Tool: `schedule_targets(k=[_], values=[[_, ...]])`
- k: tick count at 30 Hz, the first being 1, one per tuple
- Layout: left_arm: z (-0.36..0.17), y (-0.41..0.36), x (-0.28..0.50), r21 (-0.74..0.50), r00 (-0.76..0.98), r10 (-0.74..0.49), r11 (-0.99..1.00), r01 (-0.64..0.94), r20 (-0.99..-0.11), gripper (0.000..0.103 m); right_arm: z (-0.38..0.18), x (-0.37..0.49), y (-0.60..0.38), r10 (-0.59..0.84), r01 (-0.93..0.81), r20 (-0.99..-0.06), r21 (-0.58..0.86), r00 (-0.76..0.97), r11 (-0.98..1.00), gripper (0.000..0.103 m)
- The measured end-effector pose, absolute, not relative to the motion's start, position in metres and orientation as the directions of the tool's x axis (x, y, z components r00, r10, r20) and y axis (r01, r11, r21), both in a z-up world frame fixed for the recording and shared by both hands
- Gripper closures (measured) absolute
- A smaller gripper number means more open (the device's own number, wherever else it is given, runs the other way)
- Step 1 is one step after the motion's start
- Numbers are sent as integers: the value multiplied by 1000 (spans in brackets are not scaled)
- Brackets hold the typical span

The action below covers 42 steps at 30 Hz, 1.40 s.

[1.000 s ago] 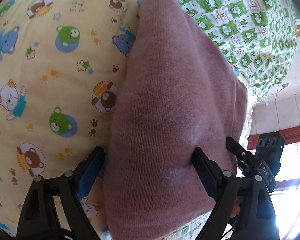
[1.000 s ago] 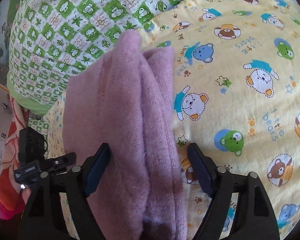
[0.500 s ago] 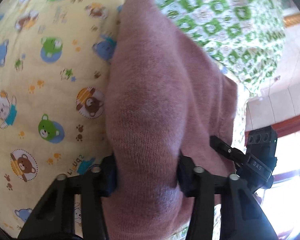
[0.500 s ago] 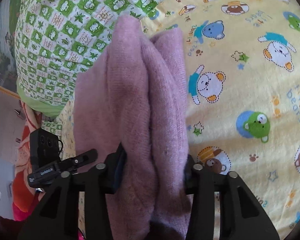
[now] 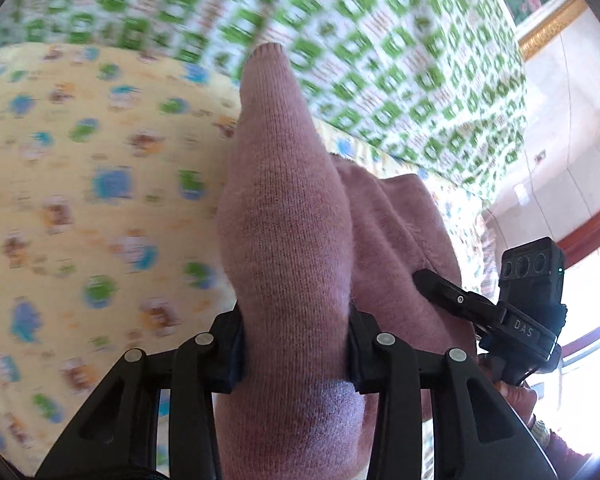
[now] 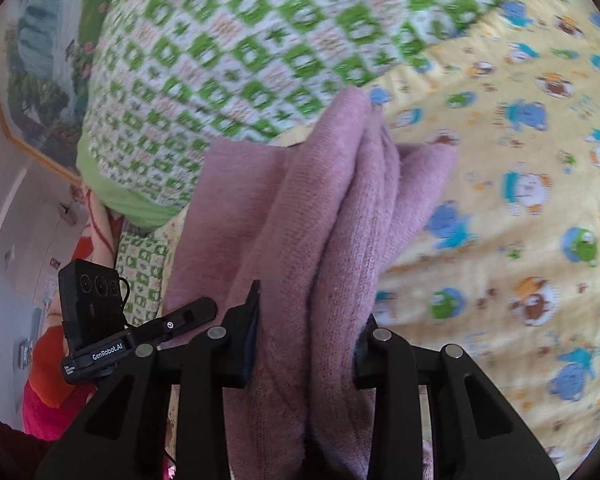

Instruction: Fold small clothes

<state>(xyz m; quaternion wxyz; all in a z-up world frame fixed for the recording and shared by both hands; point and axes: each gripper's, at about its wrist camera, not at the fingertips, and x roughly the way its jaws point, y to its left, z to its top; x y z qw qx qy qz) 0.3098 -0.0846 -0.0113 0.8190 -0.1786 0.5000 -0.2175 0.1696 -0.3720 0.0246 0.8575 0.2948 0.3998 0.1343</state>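
We're pinching the pink knit [image 5: 288, 216] in both grippers, left gripper [image 5: 296, 344] and right gripper [image 6: 306, 340] clamped side by side, its length running away from us over the yellow bear sheet [image 6: 520, 208]

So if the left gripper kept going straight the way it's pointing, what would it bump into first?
The left gripper is already clamped on the pink knit garment, so that travels along with it. Beyond the garment's tip lies the green checked blanket, probably the first thing met, though depth is hard to judge here.
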Motion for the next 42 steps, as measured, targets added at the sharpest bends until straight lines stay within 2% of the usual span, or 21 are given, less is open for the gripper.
schedule_targets(k=[13, 20, 28, 32, 36, 40, 42], values=[[5, 78, 233, -500, 505, -425, 866, -16, -751, 64, 11, 196, -226, 628, -172, -595, 643, 502, 746, 69], [-11, 114, 207, -521, 494, -423, 851, -72, -760, 64, -6, 196, -190, 652, -182, -620, 648, 437, 739, 69], [-43, 126, 200, -550, 442, -452, 826, -120, -775, 63, -42, 193, -195, 636, -69, -672, 665, 380, 744, 69], [-63, 140, 201, -580, 421, -473, 796, -172, -774, 59, -57, 193, -206, 638, -4, -670, 688, 379, 725, 68], [-71, 143, 201, -561, 419, -450, 805, -191, -788, 50, -64, 195, -205, 615, 1, -691, 665, 379, 747, 65], [-74, 145, 201, -544, 412, -431, 811, -213, -803, 43, -64, 196, -205, 576, 14, -721, 628, 386, 778, 49], [-69, 145, 198, -521, 413, -407, 826, -215, -815, 40, -57, 192, -206, 558, 12, -728, 612, 398, 791, 49]])
